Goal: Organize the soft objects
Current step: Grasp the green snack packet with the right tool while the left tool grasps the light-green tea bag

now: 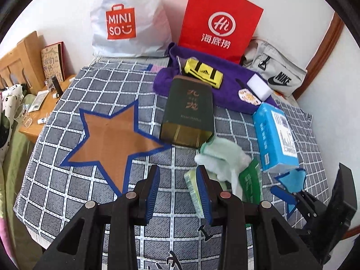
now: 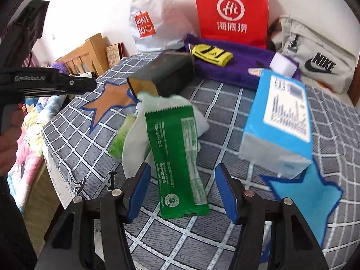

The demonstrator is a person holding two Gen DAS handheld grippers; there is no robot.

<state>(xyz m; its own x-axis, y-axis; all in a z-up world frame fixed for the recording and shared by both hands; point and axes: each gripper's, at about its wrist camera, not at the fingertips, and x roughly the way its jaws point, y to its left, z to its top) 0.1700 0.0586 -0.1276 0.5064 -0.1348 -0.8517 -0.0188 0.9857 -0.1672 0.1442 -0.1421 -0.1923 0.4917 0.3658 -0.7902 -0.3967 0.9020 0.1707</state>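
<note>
Peering down my right fingers (image 2: 182, 191), spread wide with nothing between the pads, I see one green packet (image 2: 177, 164) lying on the checked bed cover (image 2: 225, 121), its top end resting on a pale green cloth (image 2: 162, 105) whose lower folds it hides. A light green sponge (image 2: 119, 141) is half buried under that cloth. My left fingers (image 1: 178, 193) also stand apart, holding nothing; the right-hand one covers part of that sponge (image 1: 191, 189). One blue tissue pack (image 2: 281, 121) sits partly over a light blue star (image 2: 308, 193). One dark tin (image 1: 189, 112) lies tipped beside the one brown star (image 1: 112, 135). Behind them sit two shopping bags, one white (image 1: 128, 18) and one red (image 1: 220, 20), both cut off at the top.
</note>
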